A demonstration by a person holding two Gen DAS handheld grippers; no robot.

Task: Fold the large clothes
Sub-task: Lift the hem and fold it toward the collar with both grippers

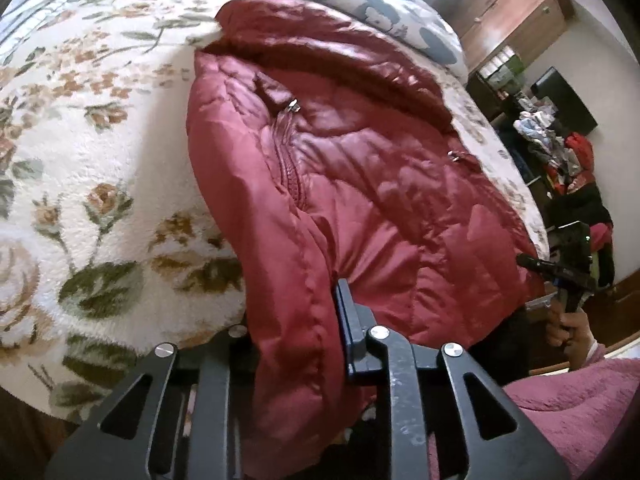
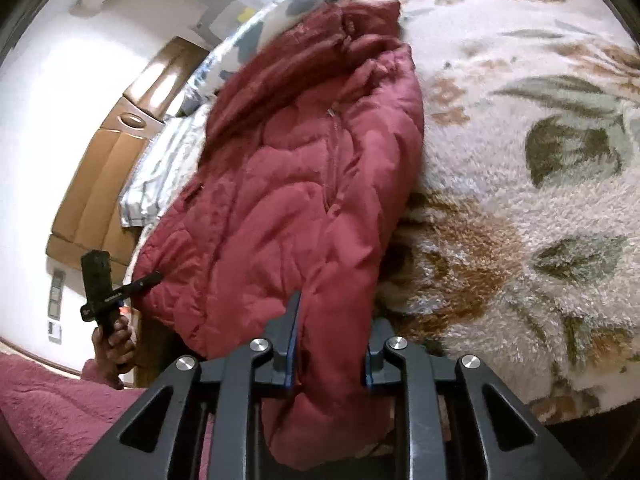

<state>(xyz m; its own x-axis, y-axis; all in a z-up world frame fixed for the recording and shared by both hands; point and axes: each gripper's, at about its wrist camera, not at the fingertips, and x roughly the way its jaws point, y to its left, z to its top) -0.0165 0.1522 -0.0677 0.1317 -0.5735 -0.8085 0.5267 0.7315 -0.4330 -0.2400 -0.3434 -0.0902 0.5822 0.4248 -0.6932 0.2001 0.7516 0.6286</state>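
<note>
Jacket [image 1: 360, 184]: dark red, puffy, lying lengthwise on the floral blanket [image 1: 100, 160], stretching away ahead of both sets of jaws; near hem bunched between them.
Left gripper [image 1: 296, 344]: clamped on the hem at one near corner, fabric swelling up over the jaws; only the pad on the right of the fold shows.
Right gripper [image 2: 332, 344]: pinched on the other near corner, a thick roll of padding between the two blue-edged pads.
Done so far: zip closed, body lying narrow and roughly straight, sleeves apparently tucked in or under, though not clear to tell.
Left to do: judged an early stage of the lengthwise fold; hem yet to be carried forward to the collar end, far beyond the jaws, then flattened.
Left hand pose: tilted steeply down at the bed edge, jacket running up and right from the jaws.
Right hand [image 1: 568, 328]: wrapped round the handle, seen well to the right of the left jaws; gripper angled down more gently.
Other side: left hand [image 2: 114, 340] likewise gripping its handle, off to the left of the right jaws.
</note>
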